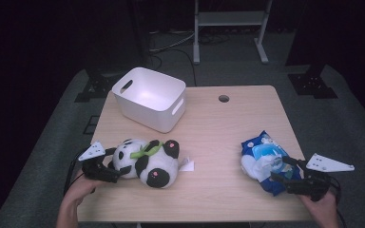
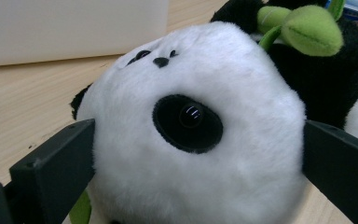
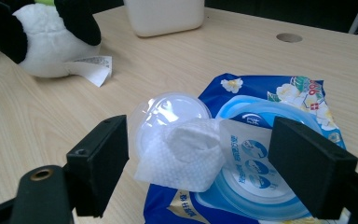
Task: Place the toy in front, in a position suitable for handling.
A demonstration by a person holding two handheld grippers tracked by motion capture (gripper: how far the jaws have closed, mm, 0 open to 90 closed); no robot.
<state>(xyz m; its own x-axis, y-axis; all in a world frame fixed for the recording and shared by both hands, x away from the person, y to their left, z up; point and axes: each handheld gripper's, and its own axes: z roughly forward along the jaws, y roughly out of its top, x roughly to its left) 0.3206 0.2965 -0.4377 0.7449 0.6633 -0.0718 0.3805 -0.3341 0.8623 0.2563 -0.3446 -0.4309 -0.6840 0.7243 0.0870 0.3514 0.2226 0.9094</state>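
Left gripper (image 1: 110,170) wide around panda (image 2: 191,140) head; right gripper (image 1: 285,172) wide over wipes (image 3: 261,154). Grasp step; next, close, lift toward bin (image 1: 123,102).

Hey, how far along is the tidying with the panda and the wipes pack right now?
Nothing is put away so far: the white bin looks empty. In hand: the left gripper has its jaws either side of the plush panda head, and the right gripper is open around the wipes pack, whose lid is up with a wipe sticking out. Both still lie on the table, so lifting and any binning likely remain.
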